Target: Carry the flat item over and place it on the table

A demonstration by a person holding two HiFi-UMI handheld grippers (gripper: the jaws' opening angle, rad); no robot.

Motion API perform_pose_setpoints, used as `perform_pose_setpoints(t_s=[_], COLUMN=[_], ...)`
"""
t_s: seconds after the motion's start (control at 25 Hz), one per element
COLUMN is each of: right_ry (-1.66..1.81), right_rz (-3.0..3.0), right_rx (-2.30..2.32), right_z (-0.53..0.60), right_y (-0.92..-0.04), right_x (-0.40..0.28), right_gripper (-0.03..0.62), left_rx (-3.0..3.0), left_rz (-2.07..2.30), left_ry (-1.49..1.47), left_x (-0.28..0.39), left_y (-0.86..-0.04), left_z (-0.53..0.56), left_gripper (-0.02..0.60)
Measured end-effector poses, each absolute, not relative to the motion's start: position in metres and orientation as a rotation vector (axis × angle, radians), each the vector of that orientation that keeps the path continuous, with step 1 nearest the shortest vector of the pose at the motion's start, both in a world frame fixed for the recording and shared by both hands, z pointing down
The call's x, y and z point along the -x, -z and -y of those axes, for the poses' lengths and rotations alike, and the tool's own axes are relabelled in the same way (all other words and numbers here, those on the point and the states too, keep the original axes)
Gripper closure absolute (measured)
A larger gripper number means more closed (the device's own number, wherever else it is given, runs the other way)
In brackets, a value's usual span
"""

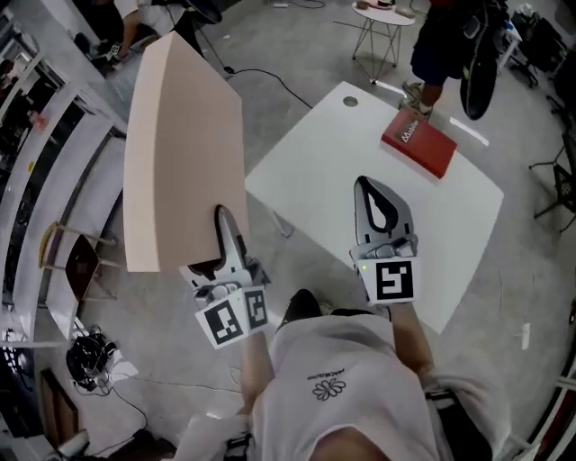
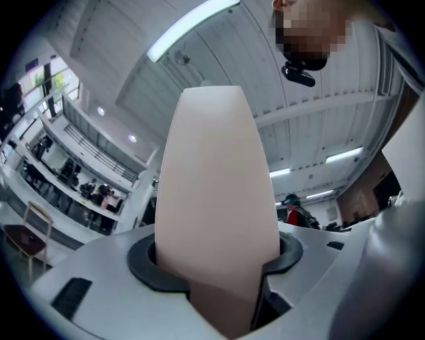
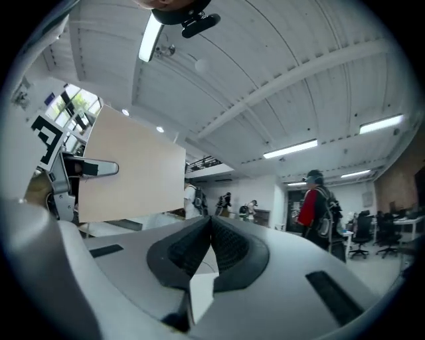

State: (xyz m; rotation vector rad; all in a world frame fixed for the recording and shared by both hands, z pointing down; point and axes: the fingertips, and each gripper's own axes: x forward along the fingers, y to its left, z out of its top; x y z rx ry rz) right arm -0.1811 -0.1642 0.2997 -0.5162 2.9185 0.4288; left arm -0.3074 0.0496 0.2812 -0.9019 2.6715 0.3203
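Red book (image 1: 419, 142) lying flat, cover up. Just beyond the book stands a person (image 1: 445, 45) in dark clothes, and beyond and a little left, a small round table (image 1: 382, 27) on wire legs. Well left of the book, a black cable (image 1: 279, 83) snakes across the grey floor (image 1: 297, 36); far left, a wooden chair (image 1: 76, 261).

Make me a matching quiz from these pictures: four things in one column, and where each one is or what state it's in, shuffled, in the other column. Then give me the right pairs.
Things
1. beige board
2. red book
3. right gripper
4. left gripper

Place or state
A. lying flat on the white table, near its far edge
B. jaws together, nothing between them
C. clamped on the lower edge of a panel
D. held up on edge in the air, left of the table

Pairs: 1-D, 2-A, 3-B, 4-C
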Motion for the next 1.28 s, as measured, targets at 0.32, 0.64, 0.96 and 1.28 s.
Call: perform_pose_setpoints(t_s=[0.32, 0.64, 0.96, 1.28], right_ry=[-0.462, -0.354, -0.380, -0.401], right_rz=[-2.800, -2.587, -2.457, -2.412], right_rx=[1.100, 1.612, 1.818, 1.895], right_z=[0.248, 0.271, 0.241, 0.236], right_y=[-0.296, -0.306, -0.309, -0.309], right_x=[0.087, 0.007, -0.003, -0.005], right_gripper=[0.583, 0.583, 0.583, 0.583], left_rx=[1.455, 1.802, 1.910, 1.952], left_rz=[-2.473, -2.260, -2.132, -2.118], left_ry=[-0.452, -0.405, -0.336, -0.306], left_x=[0.292, 0.259, 0.254, 0.254], left_y=[-0.276, -0.269, -0.269, -0.282], left_z=[0.098, 0.178, 0.195, 0.206], left_gripper=[0.298, 0.295, 0.291, 0.291])
